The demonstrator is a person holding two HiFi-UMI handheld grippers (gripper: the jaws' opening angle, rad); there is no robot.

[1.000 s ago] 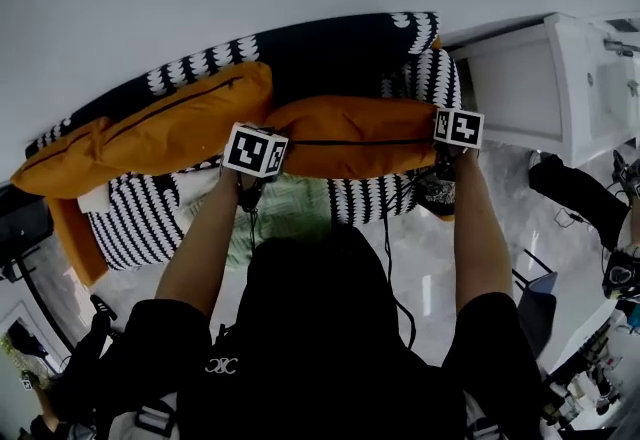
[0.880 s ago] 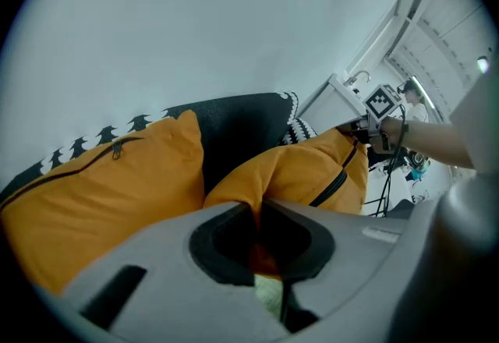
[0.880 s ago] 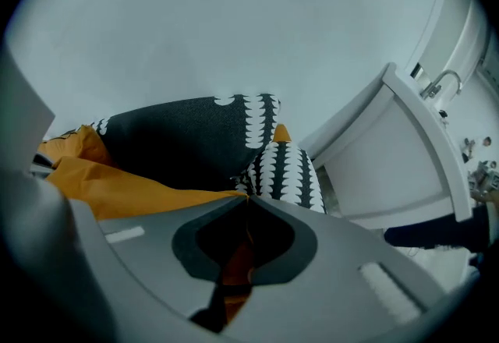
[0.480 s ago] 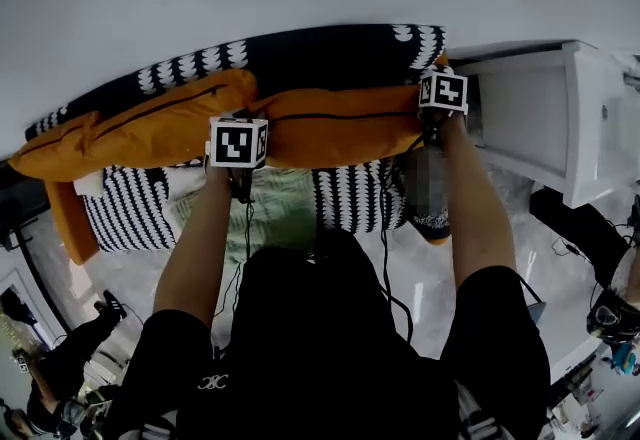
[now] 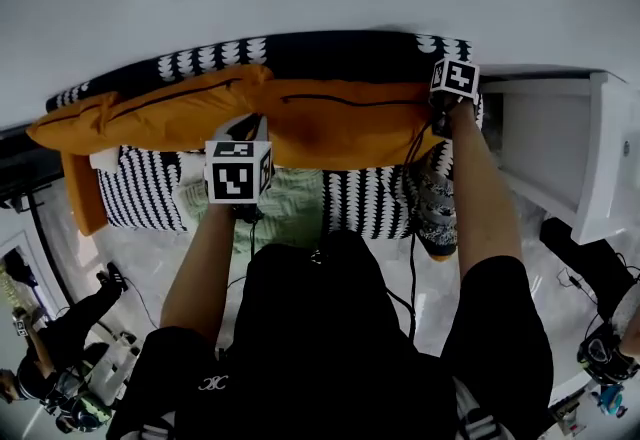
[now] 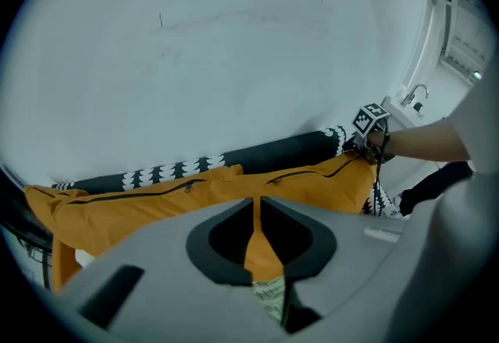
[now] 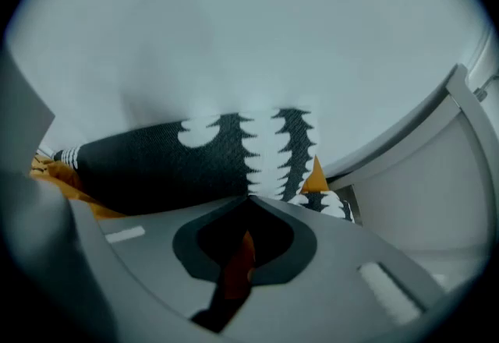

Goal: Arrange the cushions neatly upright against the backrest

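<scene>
Two orange cushions stand side by side against the sofa's black backrest (image 5: 320, 53): the left cushion (image 5: 150, 113) (image 6: 132, 201) and the right cushion (image 5: 350, 123) (image 6: 312, 182). My right gripper (image 5: 440, 100) (image 7: 249, 197) is at the right cushion's top right corner and is shut on its orange fabric, which shows between the jaws. My left gripper (image 5: 243, 133) (image 6: 255, 203) hovers above the seat in front of the gap between the cushions. Its jaws have just been closing and stand nearly together, with nothing between them.
A green patterned cloth (image 5: 285, 198) lies on the black-and-white seat (image 5: 140, 193). A patterned cushion (image 5: 435, 208) leans at the sofa's right end. A white cabinet (image 5: 560, 148) stands right of the sofa, and a plain wall rises behind it.
The right cushion has been carried back and now stands against the backrest, with the right gripper still on its corner. The left gripper has let go of it and drawn back toward me.
</scene>
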